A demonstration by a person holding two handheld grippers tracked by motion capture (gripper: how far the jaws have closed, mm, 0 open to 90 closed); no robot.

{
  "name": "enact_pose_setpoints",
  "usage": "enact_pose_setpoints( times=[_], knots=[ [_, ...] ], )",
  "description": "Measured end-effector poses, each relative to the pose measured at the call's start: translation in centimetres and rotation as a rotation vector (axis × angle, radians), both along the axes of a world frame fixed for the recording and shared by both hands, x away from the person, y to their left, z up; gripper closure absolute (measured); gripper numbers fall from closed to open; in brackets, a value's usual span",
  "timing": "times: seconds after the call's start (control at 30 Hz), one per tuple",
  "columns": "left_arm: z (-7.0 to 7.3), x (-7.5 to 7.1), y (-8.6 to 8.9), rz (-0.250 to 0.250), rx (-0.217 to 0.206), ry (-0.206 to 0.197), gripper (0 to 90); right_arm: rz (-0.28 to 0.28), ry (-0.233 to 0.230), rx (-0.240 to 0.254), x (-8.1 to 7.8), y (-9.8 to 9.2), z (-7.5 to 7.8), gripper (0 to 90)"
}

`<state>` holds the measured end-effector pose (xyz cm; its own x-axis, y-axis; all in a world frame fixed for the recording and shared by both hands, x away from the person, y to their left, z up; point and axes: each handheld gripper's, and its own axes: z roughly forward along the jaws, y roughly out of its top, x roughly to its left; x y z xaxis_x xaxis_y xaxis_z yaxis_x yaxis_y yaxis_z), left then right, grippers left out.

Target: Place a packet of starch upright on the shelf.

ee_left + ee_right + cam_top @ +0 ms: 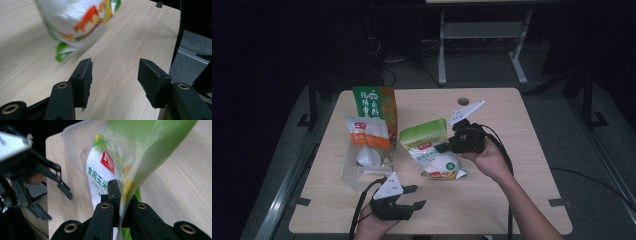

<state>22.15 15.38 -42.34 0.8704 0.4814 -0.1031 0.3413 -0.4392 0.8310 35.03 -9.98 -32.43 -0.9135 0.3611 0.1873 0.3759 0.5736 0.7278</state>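
- Dark room all round, with metal frame legs behind a pale wooden tabletop (pixel 512 190) lit in the middle.
- A clear plastic container (pixel 357 172) sits on the tabletop's left part; inside it lie a white spoon-like scoop (pixel 368 158) and a white bag with an orange band (pixel 368 134), leaning on a green-and-orange bag (pixel 374 105) that stands behind.
- The right tool (pixel 443 146) is clamped tight on the side edge of a green-topped white bag (pixel 432 150), holding it tilted beside the container.
- The right tool's own view shows the bag's film pinched flat between the jaws, plus red label and Chinese print on the bag (pixel 130 157).
- The left tool (pixel 414 196) sits near the tabletop's front edge, jaws parted about midway and gripping nothing.
- The left tool's view shows the bag's bottom corner (pixel 75 22), blurred, above the wood grain.
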Motion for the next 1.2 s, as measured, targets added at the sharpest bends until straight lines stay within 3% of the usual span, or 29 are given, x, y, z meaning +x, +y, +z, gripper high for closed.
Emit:
enact_pose_setpoints(
  times=[0.2, 0.53, 0.8, 1.2],
  knots=[
    [0.0, -0.5, -0.1, -0.017, 0.005, -0.016, 44.3, 0.048, -0.027, 0.026, 0.5, 2.2, 1.6, 89.6],
    [-0.1, -0.5, -0.1, -0.022, 0.013, -0.024, 43.5, 0.106, -0.034, 0.048, 0.7, 5.7, 3.9, 89.6],
    [-0.2, -0.7, -0.2, -0.038, 0.025, -0.030, 43.3, 0.145, -0.042, 0.033, 0.9, 8.7, 4.8, 89.6],
    [-0.2, -0.8, -0.1, -0.031, 0.003, -0.027, 43.1, 0.194, -0.027, 0.079, 1.4, 12.7, 5.0, 89.6]
  ],
)
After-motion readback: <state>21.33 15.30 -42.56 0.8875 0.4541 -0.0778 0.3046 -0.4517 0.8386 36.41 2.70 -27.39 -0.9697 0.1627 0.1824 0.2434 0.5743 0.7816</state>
